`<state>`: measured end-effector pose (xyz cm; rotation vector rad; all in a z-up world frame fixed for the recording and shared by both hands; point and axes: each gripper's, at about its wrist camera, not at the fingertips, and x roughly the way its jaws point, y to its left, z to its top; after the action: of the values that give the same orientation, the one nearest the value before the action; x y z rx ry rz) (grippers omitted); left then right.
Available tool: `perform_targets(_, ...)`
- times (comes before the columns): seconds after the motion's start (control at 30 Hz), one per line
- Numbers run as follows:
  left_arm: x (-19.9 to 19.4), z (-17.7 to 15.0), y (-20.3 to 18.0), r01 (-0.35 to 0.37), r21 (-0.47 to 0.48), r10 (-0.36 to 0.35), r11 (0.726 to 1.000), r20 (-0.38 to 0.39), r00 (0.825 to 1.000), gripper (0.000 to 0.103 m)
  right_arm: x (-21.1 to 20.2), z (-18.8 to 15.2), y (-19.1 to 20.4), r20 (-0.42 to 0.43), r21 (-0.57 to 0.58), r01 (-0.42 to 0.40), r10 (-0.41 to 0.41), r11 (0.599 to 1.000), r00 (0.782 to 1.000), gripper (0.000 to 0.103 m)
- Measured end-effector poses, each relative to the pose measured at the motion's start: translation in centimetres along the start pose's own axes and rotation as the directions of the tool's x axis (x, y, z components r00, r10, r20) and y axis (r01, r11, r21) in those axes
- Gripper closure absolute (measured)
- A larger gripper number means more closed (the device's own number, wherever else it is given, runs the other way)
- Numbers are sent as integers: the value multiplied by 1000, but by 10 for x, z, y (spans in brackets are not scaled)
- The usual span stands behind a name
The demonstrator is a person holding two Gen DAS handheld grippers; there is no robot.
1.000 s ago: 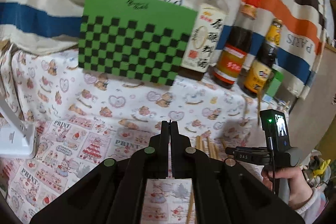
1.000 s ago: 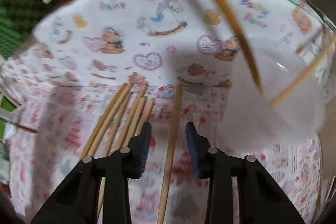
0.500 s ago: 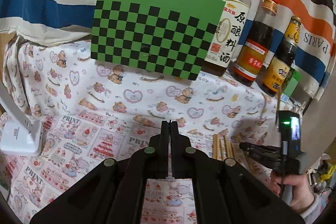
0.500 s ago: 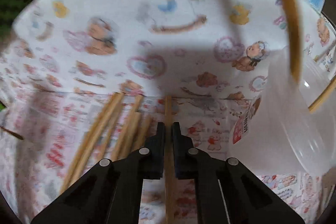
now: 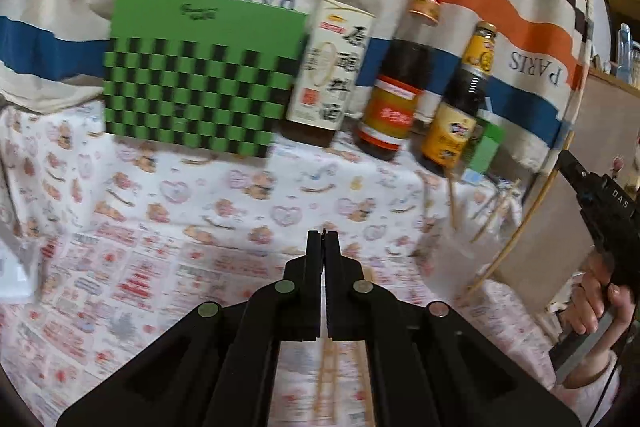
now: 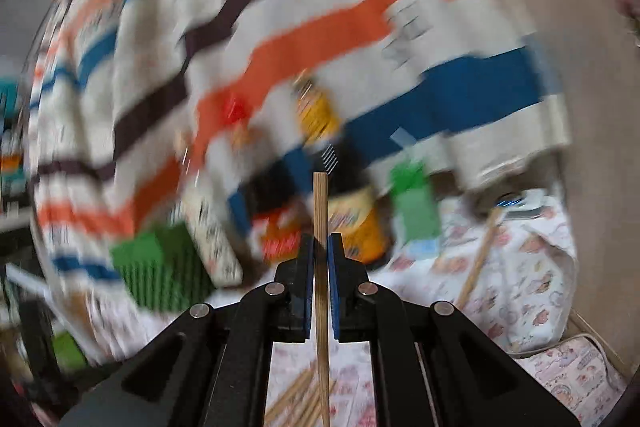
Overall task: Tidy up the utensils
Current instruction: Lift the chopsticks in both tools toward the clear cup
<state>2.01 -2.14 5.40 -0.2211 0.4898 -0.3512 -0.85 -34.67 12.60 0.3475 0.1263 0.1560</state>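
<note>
My right gripper (image 6: 320,239) is shut on one bamboo chopstick (image 6: 321,211), whose blunt end sticks out past the fingertips. The rest of the chopstick runs back between the jaws. Below it, several loose chopsticks (image 6: 296,399) lie on the printed tablecloth. In the left wrist view the right gripper (image 5: 568,165) is at the far right in a person's hand (image 5: 600,291). It is raised above the table with the chopstick (image 5: 516,239) slanting down from it. A few more chopsticks (image 5: 494,211) lean in a faint clear container. My left gripper (image 5: 323,233) is shut and empty over the cloth.
A green checkered board (image 5: 200,75) leans on the striped backdrop. To its right stand three sauce bottles (image 5: 332,55), (image 5: 400,87), (image 5: 460,107) and a small green box (image 5: 486,151). A white object (image 5: 16,267) sits at the left edge, a brown panel (image 5: 560,227) at the right.
The right gripper shut on a single chopstick from the row on the cloth, then lifted it and swung up from pointing down to near level. The left gripper stayed shut and shifted slightly.
</note>
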Motion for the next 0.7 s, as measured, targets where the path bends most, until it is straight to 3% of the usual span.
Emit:
perform_targets(0.07,8,9,-18,46,-5,-46,999,-33,998,102,-7,15,-14,50,54,-9,7,998,999,95)
perform_targets(0.2,17,37,-69,113,48,-112,992,-26,993,102,-19,29,-43,146,128,41,-60,991,987,95)
perform_targets(0.3,31,56,-98,244,-15,-244,970,-42,969,102,-22,30,-61,197,171,50,-84,984,977,95)
perform_targets(0.47,52,75,-150,337,-2,-337,941,14,941,102,-8,29,-74,236,137,127,-157,982,959,95)
perform_targets(0.57,71,77,-168,371,-11,-370,929,33,928,102,-1,24,-77,229,103,169,-189,980,955,95)
perform_targets(0.7,107,63,-170,340,-61,-342,939,-30,939,102,0,19,-89,227,140,206,-234,968,945,95)
